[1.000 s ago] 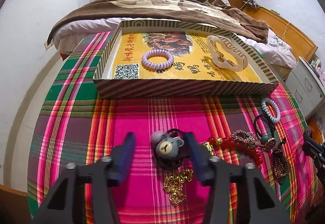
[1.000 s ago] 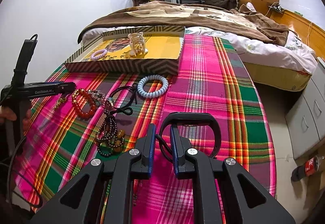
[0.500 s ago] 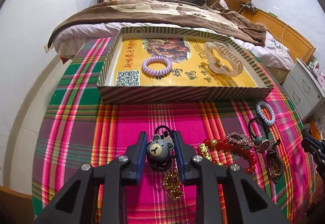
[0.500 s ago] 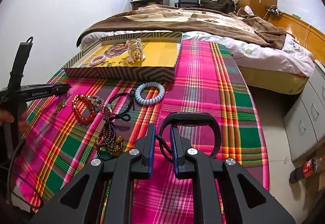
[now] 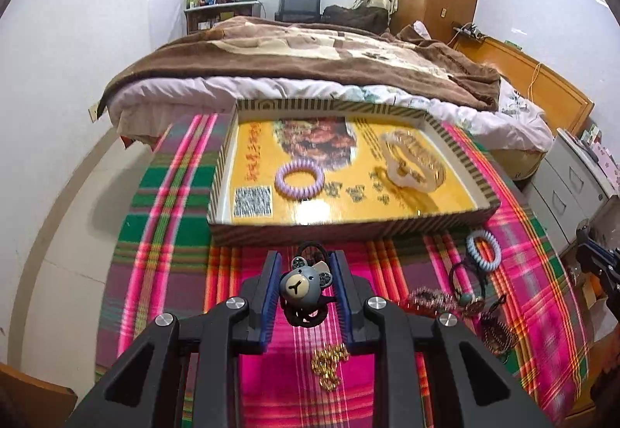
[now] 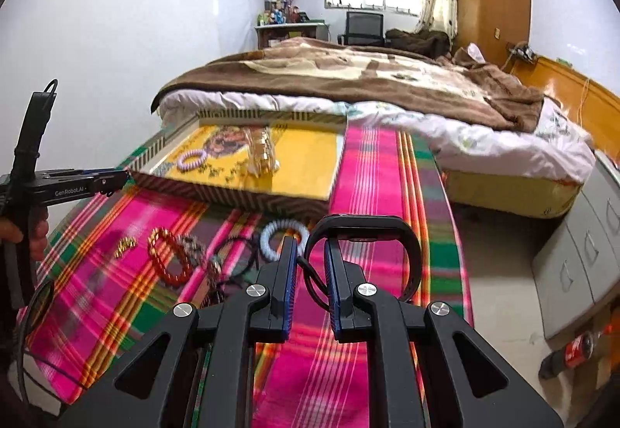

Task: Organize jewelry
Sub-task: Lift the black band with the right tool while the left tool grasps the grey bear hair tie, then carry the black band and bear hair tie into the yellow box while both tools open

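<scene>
While the left gripper (image 5: 304,284) hangs above the plaid-covered surface (image 5: 170,234), its jaws are clamped on a grey bear-head hair tie (image 5: 304,282), whose black elastic loops show above and below the bear's face. Directly beneath, a gold chain (image 5: 327,366) lies on the cloth. To the right lie a beaded bracelet cluster (image 5: 430,298), a black cord piece (image 5: 465,284) and, nearer the box, a pale blue spiral hair tie (image 5: 483,249). The right gripper (image 6: 310,273) has its jaws closed on the strap of a black wristband (image 6: 372,230), held clear of the cloth; a red bead bracelet (image 6: 170,257) lies to its left on the cloth. Beyond these stands a shallow striped box (image 5: 348,228) with a yellow printed floor. It contains a purple spiral hair tie (image 5: 299,178) left of centre and a clear hair claw clip (image 5: 412,166) toward the right, the two well apart. Behind the box is a bed (image 5: 310,56) with a brown blanket.
</scene>
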